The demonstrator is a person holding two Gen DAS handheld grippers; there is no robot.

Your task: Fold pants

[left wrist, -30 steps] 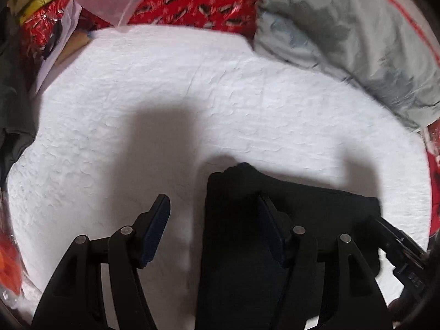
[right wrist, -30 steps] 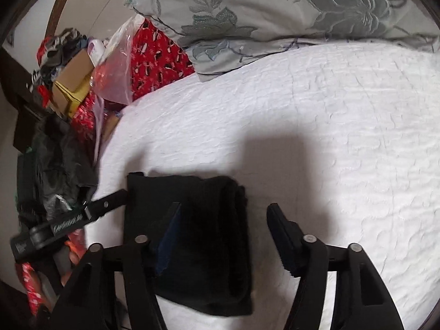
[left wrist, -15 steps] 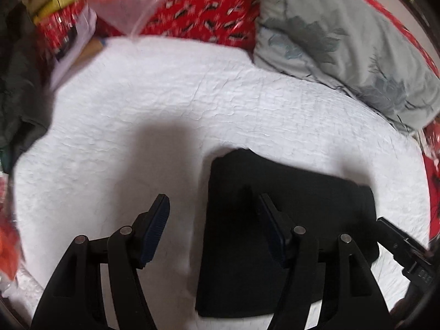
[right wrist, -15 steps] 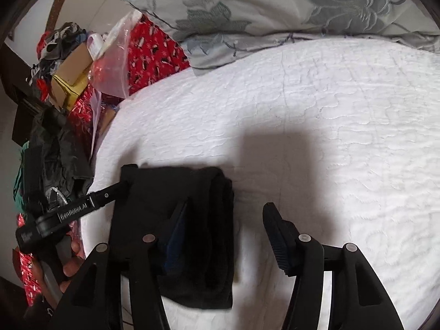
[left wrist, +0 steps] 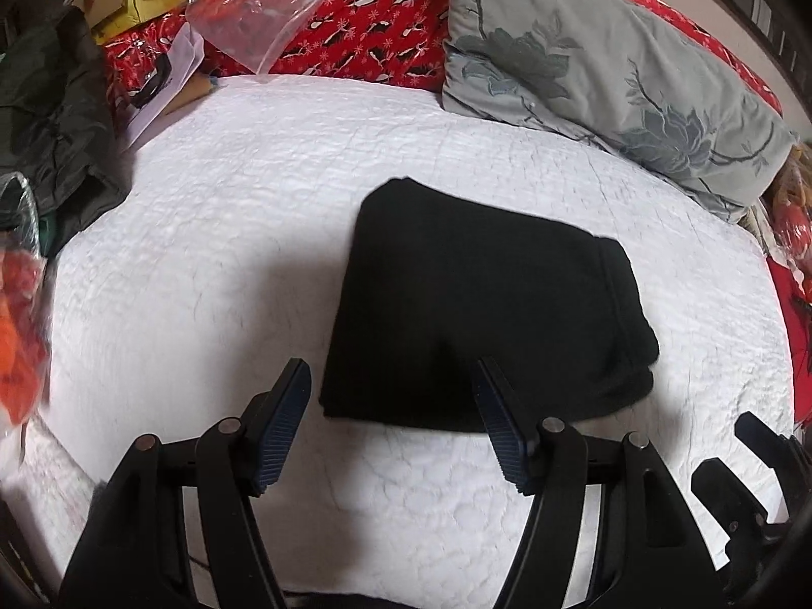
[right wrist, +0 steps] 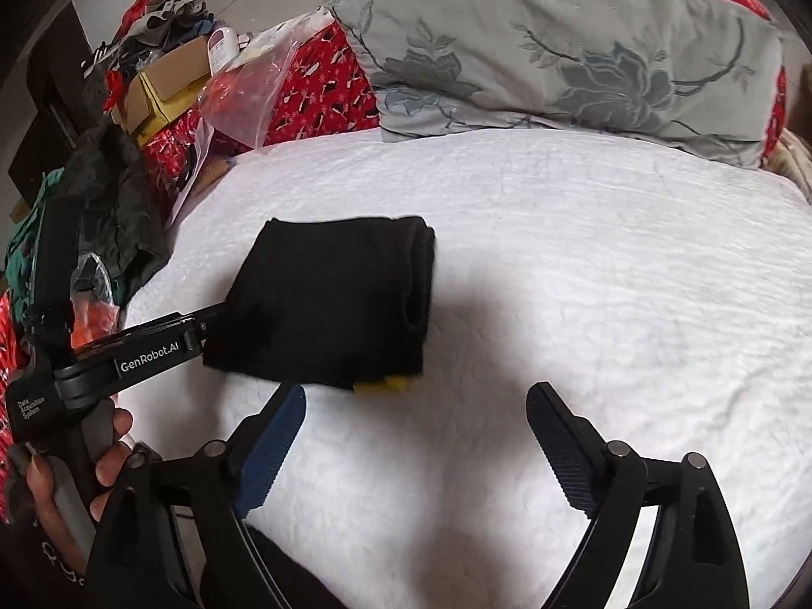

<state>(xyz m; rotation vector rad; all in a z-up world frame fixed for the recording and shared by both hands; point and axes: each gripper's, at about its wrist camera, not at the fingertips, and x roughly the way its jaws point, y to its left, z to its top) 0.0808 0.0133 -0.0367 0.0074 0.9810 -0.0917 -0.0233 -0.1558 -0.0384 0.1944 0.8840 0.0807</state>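
— What changed?
— I've drawn both grippers back: left gripper [left wrist: 391, 418] and right gripper [right wrist: 416, 449], fingers spread wide, holding nothing. The pants [left wrist: 477, 304] lie folded on the bed [left wrist: 254, 233].
— Done, then?
— Looks finished.

The left wrist camera looked forward and down along its own black fingers [left wrist: 284, 421] from near the front edge of the white quilted bedspread [left wrist: 254, 213], facing the grey floral pillow [left wrist: 599, 76]. The right wrist camera sat just beside it to the right, facing the same way but angled leftward. Both views shared the folded black pants [left wrist: 482, 304] [right wrist: 335, 304], the bedspread [right wrist: 583, 264], the pillow [right wrist: 558, 51] and the clear plastic bag [left wrist: 254, 15] [right wrist: 254, 96].
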